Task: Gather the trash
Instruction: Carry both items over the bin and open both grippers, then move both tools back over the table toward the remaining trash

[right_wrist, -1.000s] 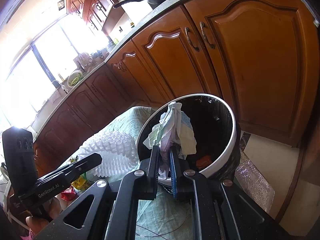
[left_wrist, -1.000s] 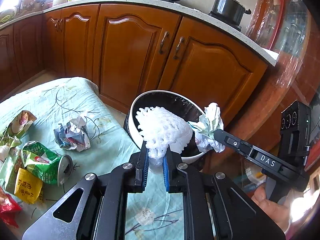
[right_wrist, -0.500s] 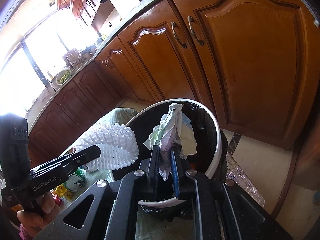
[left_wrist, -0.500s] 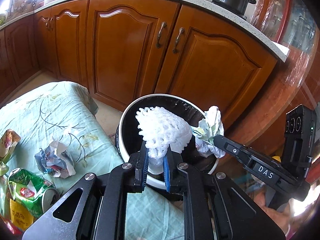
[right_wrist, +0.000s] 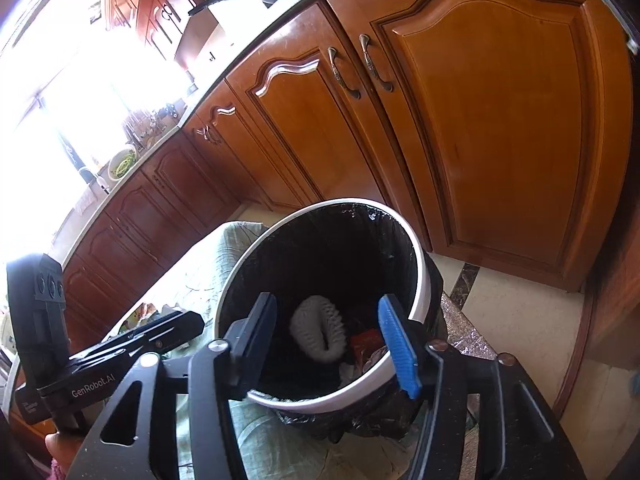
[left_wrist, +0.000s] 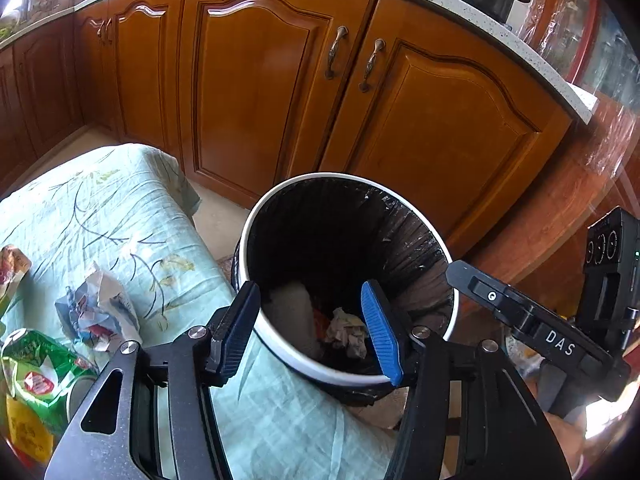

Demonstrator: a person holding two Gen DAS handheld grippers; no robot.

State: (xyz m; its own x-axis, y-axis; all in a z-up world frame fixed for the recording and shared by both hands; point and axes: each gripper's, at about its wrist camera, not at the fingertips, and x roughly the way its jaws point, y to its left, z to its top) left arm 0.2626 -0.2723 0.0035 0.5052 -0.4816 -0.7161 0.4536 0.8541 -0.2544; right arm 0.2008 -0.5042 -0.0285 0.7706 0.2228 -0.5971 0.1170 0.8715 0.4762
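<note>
Over the bin, both tools hang with their jaws spread wide and nothing between them: the left gripper frames the near rim in its own view, and the right gripper does the same from the other side. That placement makes sense for dropping, since anything let go here falls straight into the black liner rather than onto the floor. Inside, the foam net lies curled against the liner, with a red wrapper just beside it and a paper wad near the bottom. The bin stands on the floor against the corner of the table, below the edge of the cloth, so trash can be carried a short way and released from above. More remains on the cloth: a crumpled paper lies near the left gripper's left finger, and a green can lies on its side beyond it, with a yellow packet at the frame's edge. By my judgement the task is partly done, and the crumpled paper looks like the easiest next pick for the left tool, being light, loose and closest. The can may roll if nudged sideways.
</note>
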